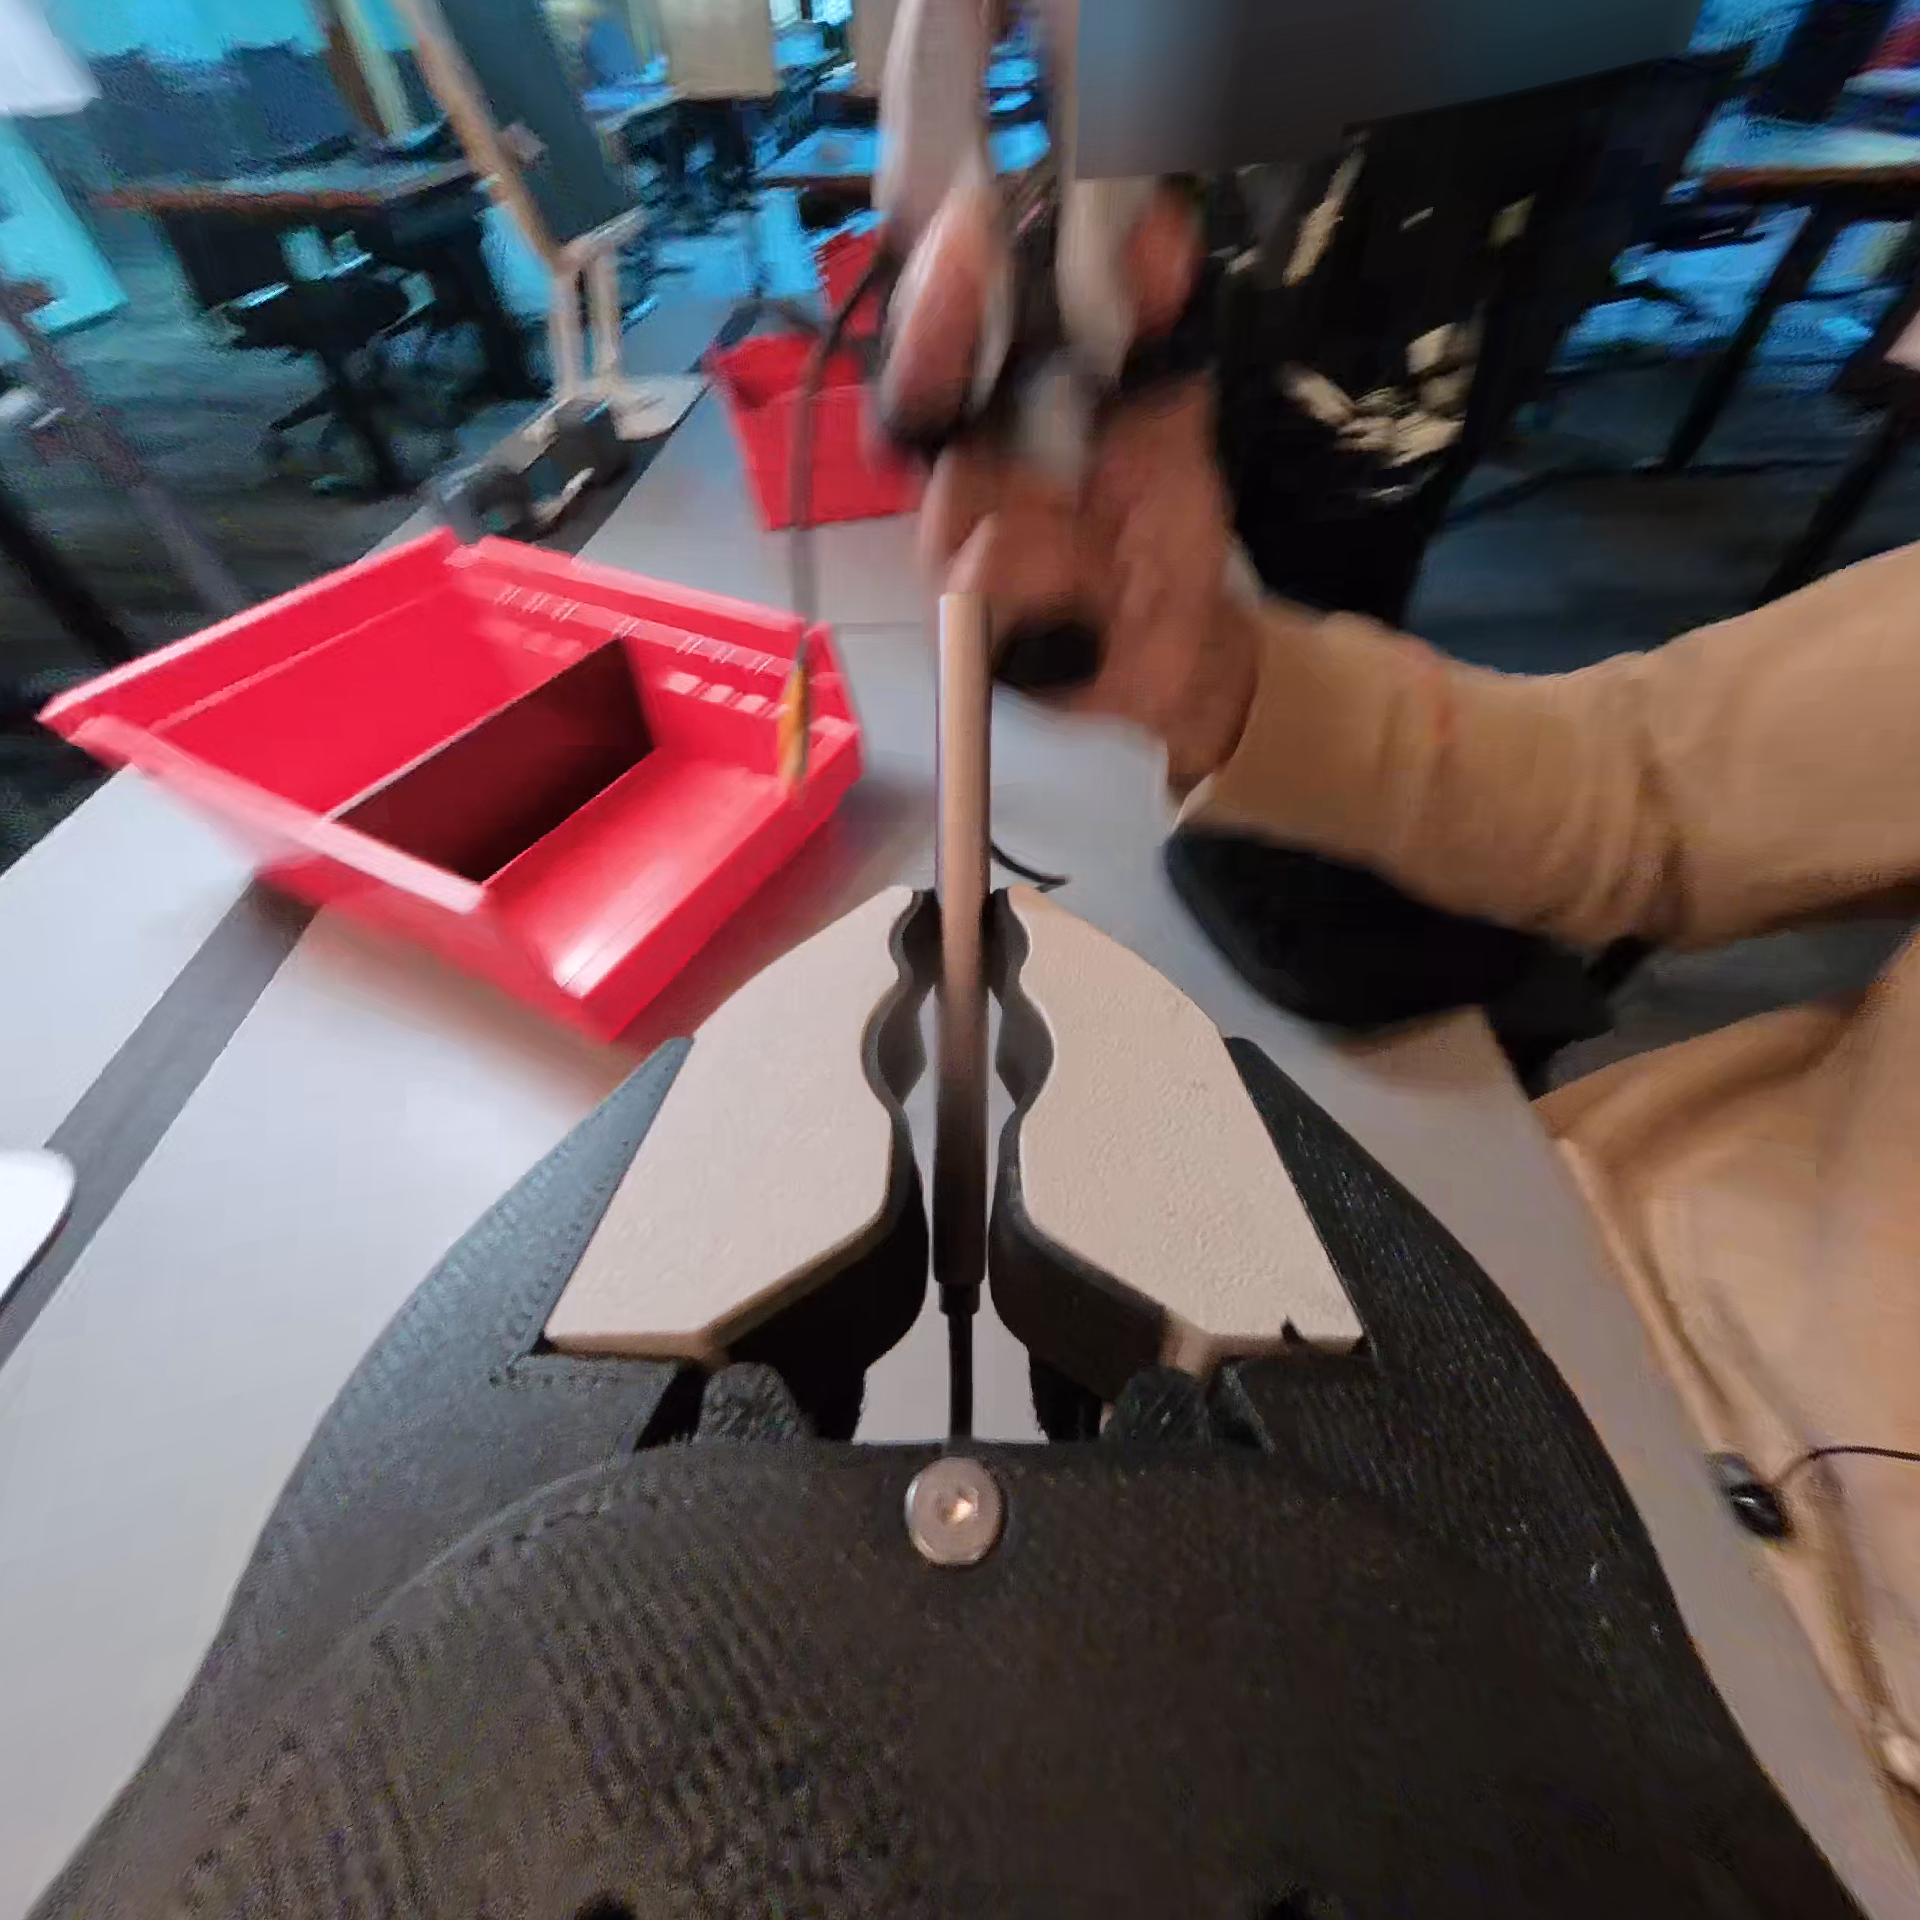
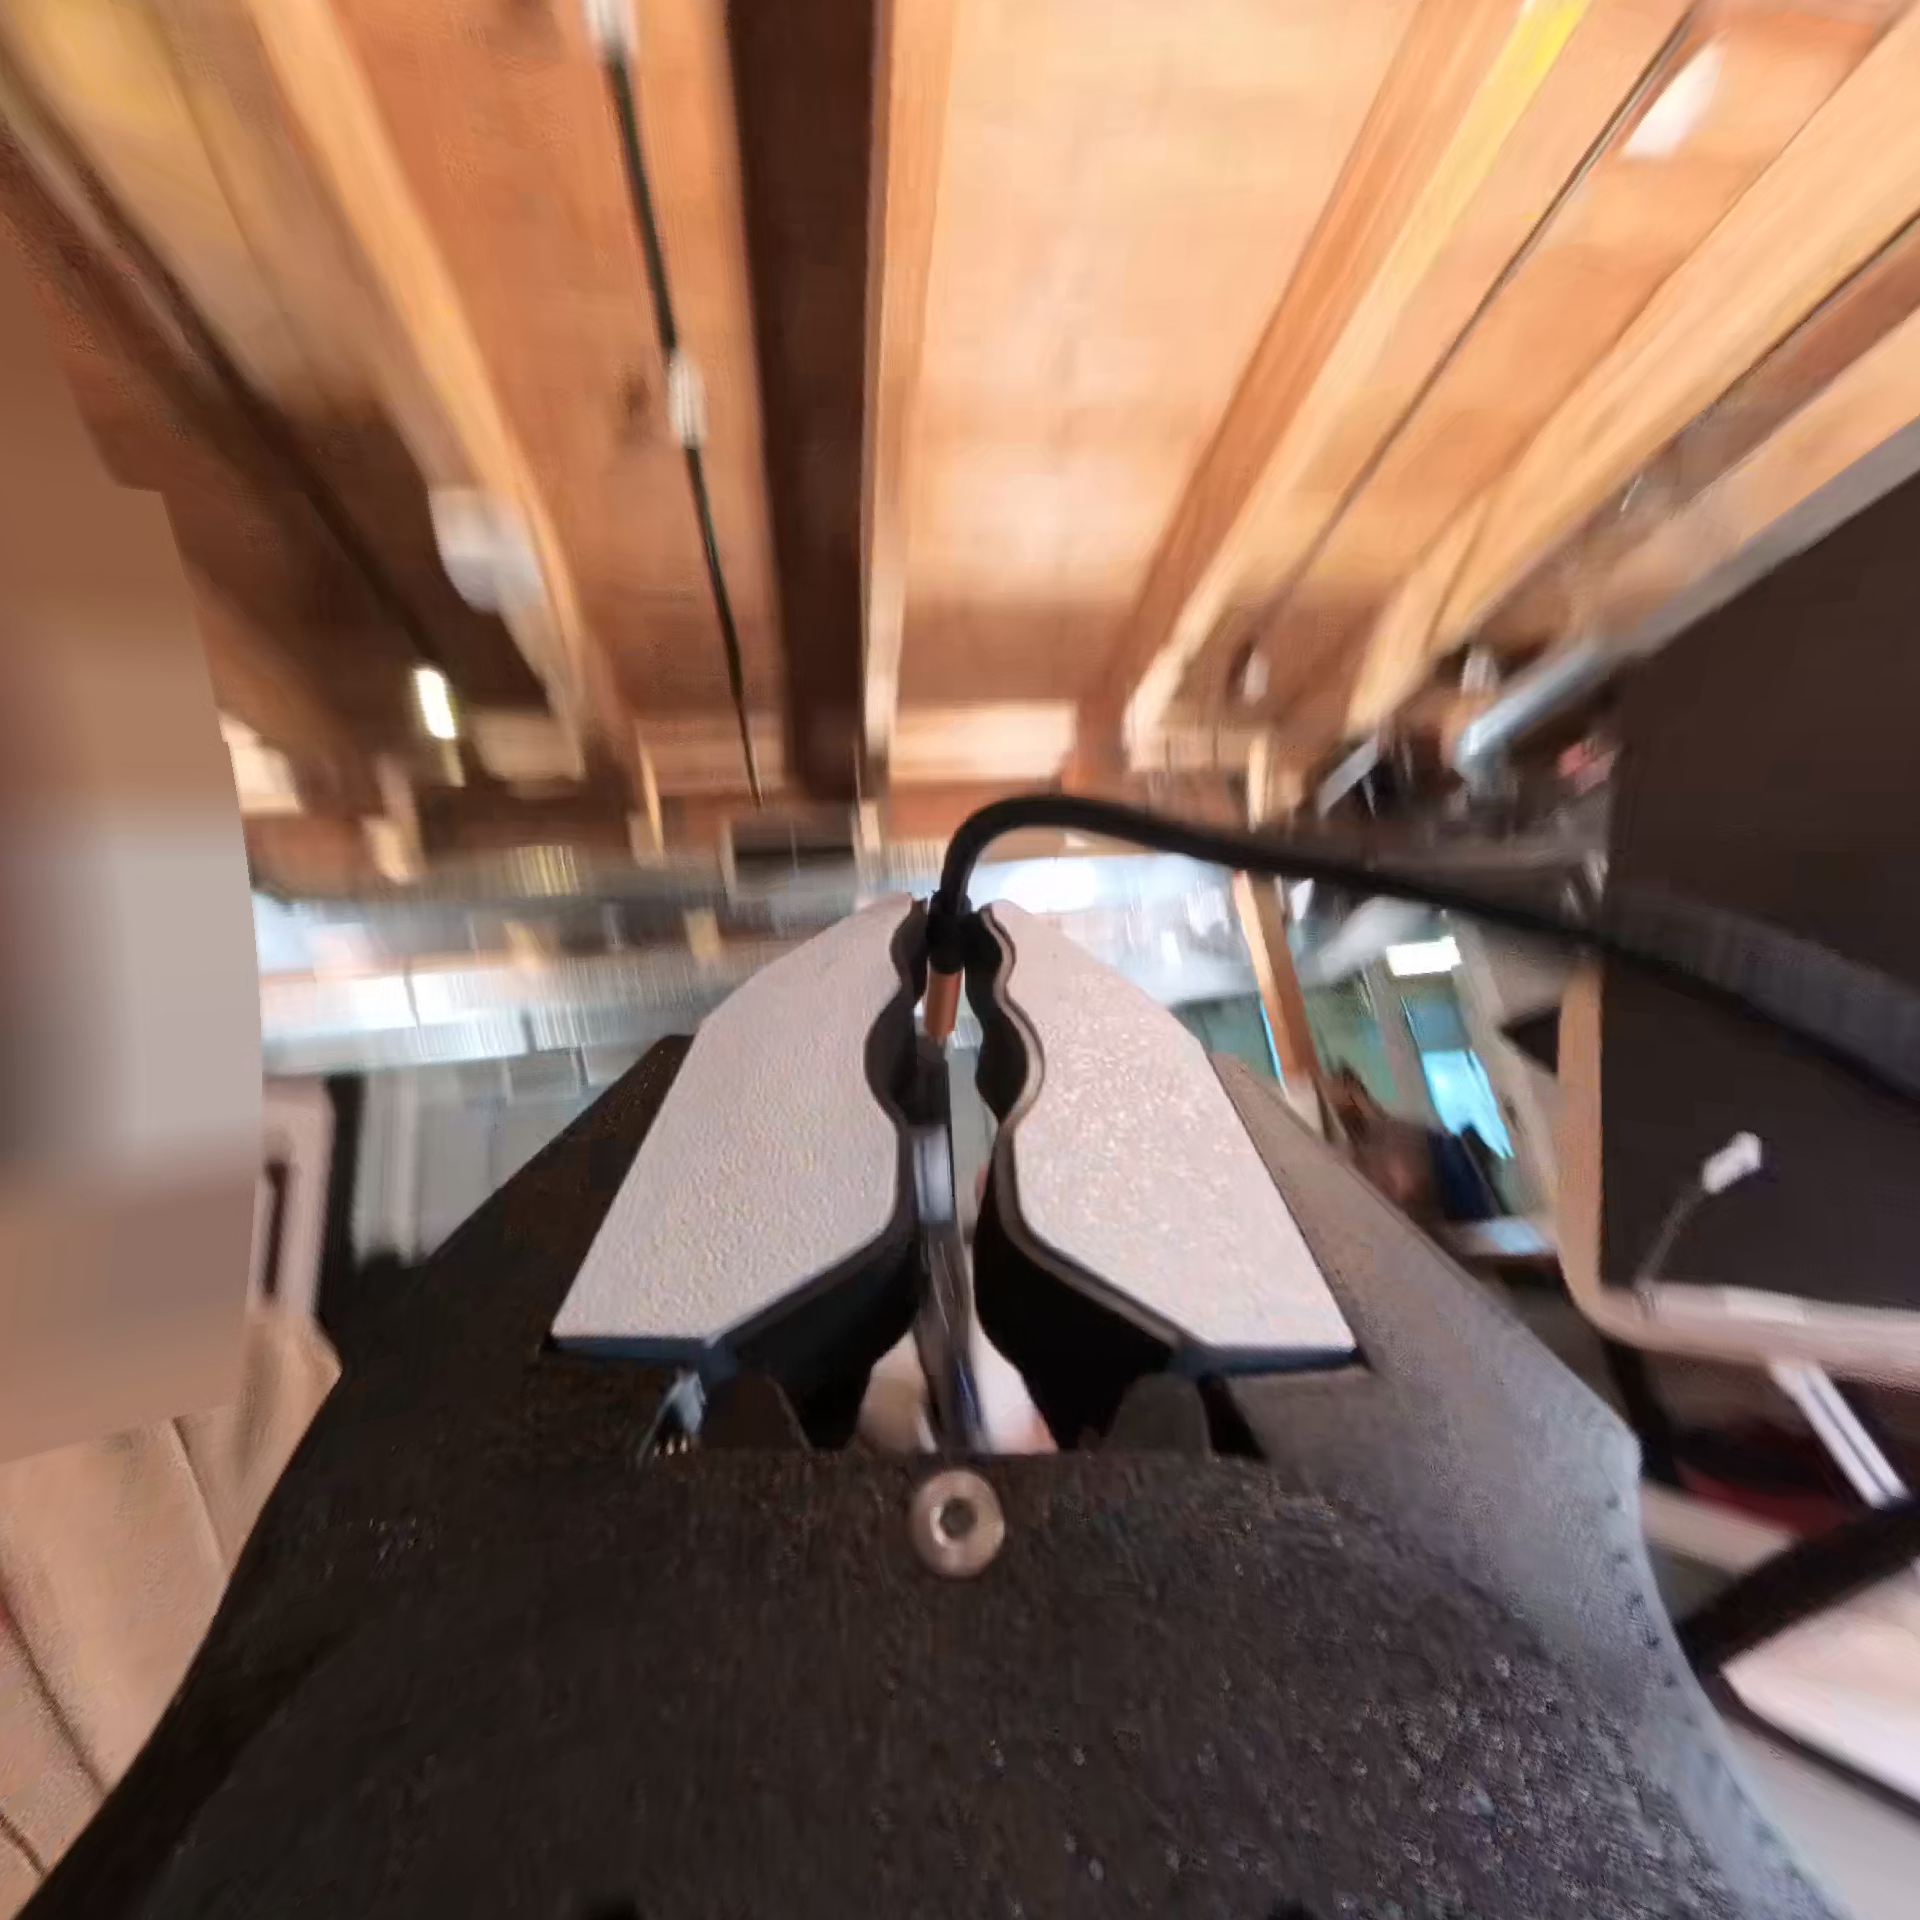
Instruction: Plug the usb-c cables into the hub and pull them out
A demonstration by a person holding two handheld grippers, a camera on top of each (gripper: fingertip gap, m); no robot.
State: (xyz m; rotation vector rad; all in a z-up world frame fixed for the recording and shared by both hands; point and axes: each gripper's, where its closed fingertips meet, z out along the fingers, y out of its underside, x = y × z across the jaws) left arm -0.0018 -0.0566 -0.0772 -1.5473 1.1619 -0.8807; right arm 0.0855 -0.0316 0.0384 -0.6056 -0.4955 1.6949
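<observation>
In the left wrist view my left gripper (image 1: 961, 904) is shut on a slim grey hub (image 1: 961, 748). The hub is held edge-on and sticks forward above the table, with its own black lead trailing back between the fingers. A blurred hand (image 1: 1091, 540) holds something dark just beyond the hub's far end. A black cable with an orange plug (image 1: 795, 717) hangs over the red bin. In the right wrist view my right gripper (image 2: 951, 914) points up at the ceiling. It is shut on an orange-collared usb-c plug (image 2: 938, 1003), whose black cable (image 2: 1351, 862) arcs off to the right.
An open red bin (image 1: 468, 748) sits on the grey table (image 1: 312, 1195) to the left of the hub. A red basket (image 1: 821, 436) stands farther back. A tan sleeve (image 1: 1558, 748) crosses from the right above a black object (image 1: 1351, 935).
</observation>
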